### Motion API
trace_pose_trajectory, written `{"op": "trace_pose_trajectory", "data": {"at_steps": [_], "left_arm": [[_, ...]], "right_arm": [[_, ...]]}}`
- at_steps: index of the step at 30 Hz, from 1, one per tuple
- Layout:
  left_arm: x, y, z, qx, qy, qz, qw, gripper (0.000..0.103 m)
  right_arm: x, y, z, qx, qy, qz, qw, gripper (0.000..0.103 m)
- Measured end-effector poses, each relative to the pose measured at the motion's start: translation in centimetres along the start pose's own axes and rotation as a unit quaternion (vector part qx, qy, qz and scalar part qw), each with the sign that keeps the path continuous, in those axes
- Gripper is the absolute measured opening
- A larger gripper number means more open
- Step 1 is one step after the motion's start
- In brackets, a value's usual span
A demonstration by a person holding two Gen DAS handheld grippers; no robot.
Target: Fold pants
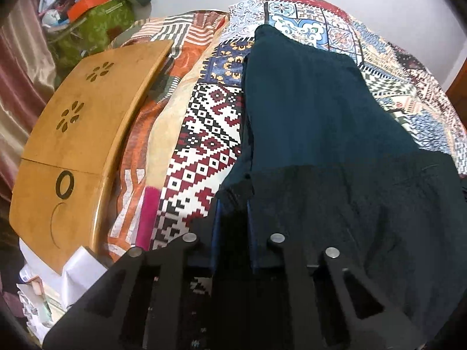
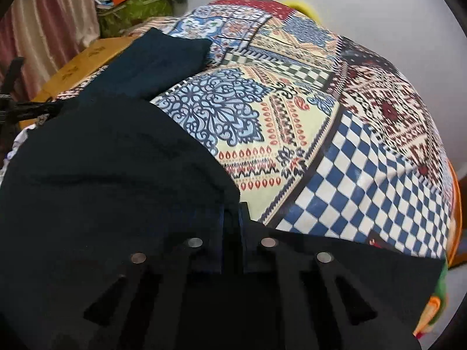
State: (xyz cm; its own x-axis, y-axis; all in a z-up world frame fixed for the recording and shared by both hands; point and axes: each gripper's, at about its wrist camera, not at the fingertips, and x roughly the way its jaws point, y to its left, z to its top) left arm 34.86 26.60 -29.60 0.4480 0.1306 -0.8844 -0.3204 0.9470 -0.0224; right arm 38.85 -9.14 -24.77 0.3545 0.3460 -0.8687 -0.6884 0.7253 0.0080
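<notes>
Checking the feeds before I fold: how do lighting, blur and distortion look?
Left wrist: strong fisheye bend, the pants well lit far off but nearly black around the left gripper. Right wrist: same bend, slight blur, dark cloth swallowing the right gripper.

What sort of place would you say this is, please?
Probably a bedroom at home: a bed under a patchwork-print bedspread, dusky pink curtains, and a wooden lap desk with flower cut-outs beside the dark teal pants.

A patchwork-print bedspread [image 1: 204, 134] covers the bed. At its nine o'clock lies a tan wooden lap tray with flower-shaped cutouts [image 1: 78, 134]. At eleven o'clock, a green patterned bag [image 1: 99, 26] carries an orange box [image 1: 87, 3], beside pink curtains [image 2: 52, 23].
</notes>
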Motion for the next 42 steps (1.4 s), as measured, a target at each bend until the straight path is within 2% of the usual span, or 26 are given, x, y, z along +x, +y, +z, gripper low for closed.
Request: {"op": "trace_pose_trajectory", "data": {"at_steps": [2, 4, 15, 21, 25, 29, 33, 36, 42], "left_arm": [[-1.2, 0.2, 0.0, -0.008, -0.005, -0.010, 0.9999, 0.001], [-2.7, 0.2, -0.2, -0.010, -0.015, -0.020, 0.9996, 0.001], [-13.6, -0.4, -1.9, 0.002, -0.096, -0.024, 0.9951, 0.000], [-19.8, 0.2, -5.3, 0.009, -0.136, -0.025, 0.9904, 0.000], [-22.5, 0.8, -8.3, 0.011, -0.148, -0.019, 0.9887, 0.000], [-24.5, 1.1, -11.6, 0.022, -0.163, 0.007, 0.9864, 0.000], [-25.4, 1.5, -14.9, 0.031, -0.162, 0.013, 0.9862, 0.000], [-25.4, 1.9, -16.5, 0.027, -0.156, 0.011, 0.9874, 0.000], [-24.3, 1.0, -18.0, 0.044, -0.134, 0.006, 0.9899, 0.000]], "right_arm": [[-0.4, 0.2, -0.1, 0.006, 0.001, -0.007, 1.000, 0.006], [-1.4, 0.3, -0.2, 0.008, -0.008, -0.012, 1.000, 0.006], [-11.6, 1.9, -1.5, 0.032, -0.078, -0.014, 0.996, 0.005], [-17.3, 3.5, -4.3, 0.043, -0.111, -0.017, 0.993, 0.005], [-19.4, 4.5, -6.6, 0.049, -0.120, -0.010, 0.991, 0.005], [-20.4, 5.9, -9.3, 0.051, -0.122, -0.001, 0.991, 0.005], [-20.7, 7.3, -11.8, 0.064, -0.123, 0.014, 0.990, 0.005], [-20.4, 7.9, -13.4, 0.071, -0.119, 0.029, 0.990, 0.005], [-20.2, 8.6, -16.2, 0.083, -0.088, 0.027, 0.992, 0.010]]}}
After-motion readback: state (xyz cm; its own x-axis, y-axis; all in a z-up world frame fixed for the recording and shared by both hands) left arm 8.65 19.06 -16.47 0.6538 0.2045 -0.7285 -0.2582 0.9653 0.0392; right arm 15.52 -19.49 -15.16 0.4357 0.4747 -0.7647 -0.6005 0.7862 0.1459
